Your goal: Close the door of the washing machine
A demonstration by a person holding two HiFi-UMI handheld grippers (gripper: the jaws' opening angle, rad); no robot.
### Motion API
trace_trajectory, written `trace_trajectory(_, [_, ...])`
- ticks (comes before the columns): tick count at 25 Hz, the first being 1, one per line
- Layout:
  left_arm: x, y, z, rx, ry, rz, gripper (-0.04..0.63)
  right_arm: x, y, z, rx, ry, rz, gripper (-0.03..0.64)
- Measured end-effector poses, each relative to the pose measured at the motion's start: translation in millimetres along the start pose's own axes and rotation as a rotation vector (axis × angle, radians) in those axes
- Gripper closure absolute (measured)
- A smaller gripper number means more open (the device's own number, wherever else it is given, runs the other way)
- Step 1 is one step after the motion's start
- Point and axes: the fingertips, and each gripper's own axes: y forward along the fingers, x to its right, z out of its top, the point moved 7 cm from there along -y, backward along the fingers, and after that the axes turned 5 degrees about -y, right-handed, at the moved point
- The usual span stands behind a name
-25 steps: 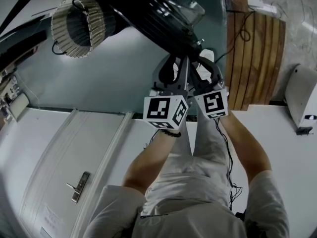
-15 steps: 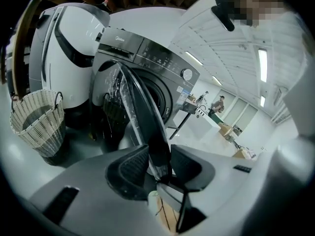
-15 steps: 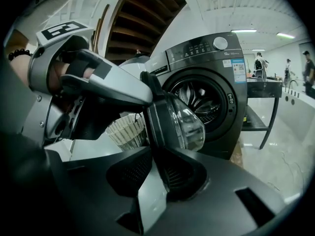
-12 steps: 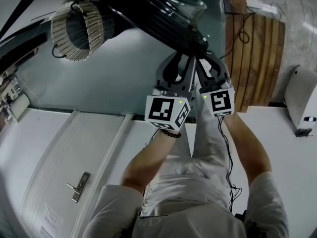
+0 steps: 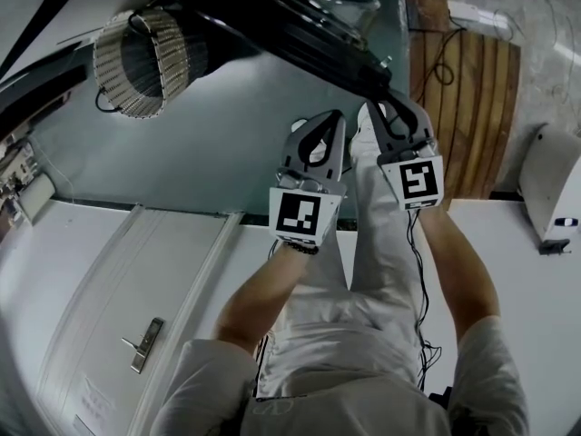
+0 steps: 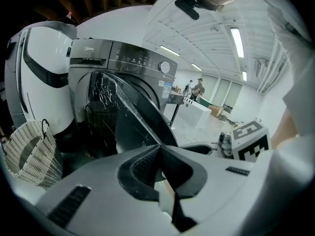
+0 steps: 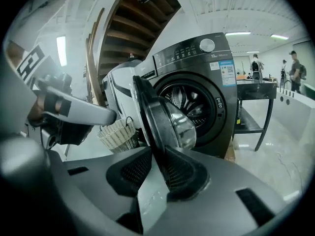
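The dark grey washing machine (image 7: 209,65) stands with its drum (image 7: 189,107) showing and its round glass door (image 7: 160,114) swung open. My right gripper (image 7: 156,167) has the door's rim between its pads and is shut on it; its jaws have just eased a little wider. In the head view the right gripper (image 5: 379,105) sits at the door's (image 5: 318,25) outer edge. My left gripper (image 5: 336,116) hangs beside it, apart from the door. Its jaws have just closed and are shut on nothing (image 6: 160,150), with the door (image 6: 130,119) ahead of them.
A woven laundry basket (image 5: 136,57) stands left of the machine, next to a white appliance (image 6: 34,77). Wooden stairs (image 5: 467,98) rise on the right. A black table (image 7: 253,102) and people stand further off. A white door (image 5: 145,334) is behind me.
My left gripper's jaws went from wide open to shut. The right gripper moved right with the door's edge, so the two grippers now stand apart.
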Motion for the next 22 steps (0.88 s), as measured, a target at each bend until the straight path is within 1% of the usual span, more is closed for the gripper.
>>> trace_trajectory(7, [8, 24, 8, 0.016, 0.021, -0.017, 0.592, 32, 2, 7, 0.026, 0.004, -0.028, 0.520])
trace_trajectory(13, [11, 38, 15, 0.032, 0.031, -0.033, 0.592, 51, 5, 12, 0.019, -0.025, -0.037, 0.517])
trace_trajectory(18, [8, 44, 17, 0.045, 0.040, -0.048, 0.592, 62, 8, 16, 0.041, -0.037, -0.061, 0.517])
trace_trajectory(22, [0, 47, 17, 0.044, 0.035, -0.052, 0.592, 72, 12, 19, 0.028, -0.051, -0.085, 0.512])
